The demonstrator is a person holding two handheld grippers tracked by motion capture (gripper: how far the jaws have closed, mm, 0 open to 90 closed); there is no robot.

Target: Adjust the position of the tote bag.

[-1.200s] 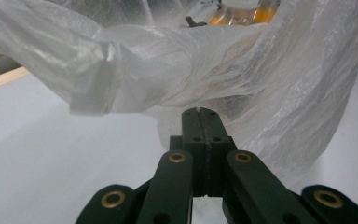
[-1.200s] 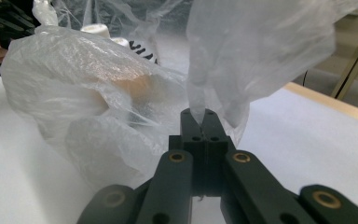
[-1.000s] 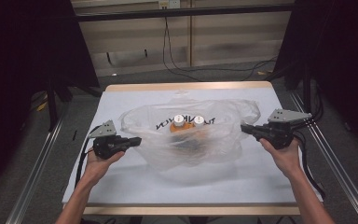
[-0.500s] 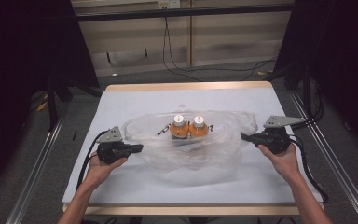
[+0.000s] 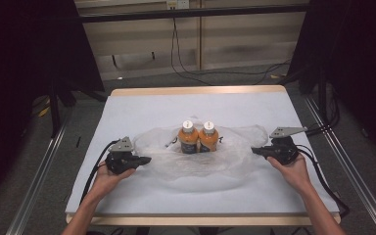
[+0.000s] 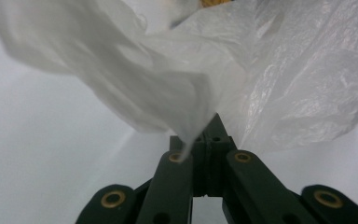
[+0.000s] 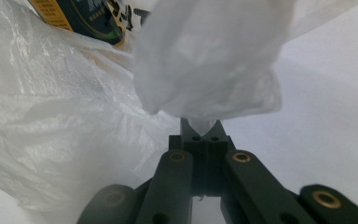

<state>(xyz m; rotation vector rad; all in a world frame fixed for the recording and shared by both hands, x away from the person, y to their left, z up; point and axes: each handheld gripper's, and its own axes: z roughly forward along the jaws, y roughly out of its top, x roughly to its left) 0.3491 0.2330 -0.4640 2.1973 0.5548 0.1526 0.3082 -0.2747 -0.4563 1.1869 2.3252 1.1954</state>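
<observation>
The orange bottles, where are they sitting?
In the high view the two orange bottles stand upright side by side, touching, near the table's middle, on the crumpled clear plastic bag whose ends the left gripper and right gripper pinch.

The plastic bag (image 5: 210,161) veils both bottles' (image 5: 198,139) lower halves, and its pinched folds (image 6: 158,88) blur up close.
</observation>
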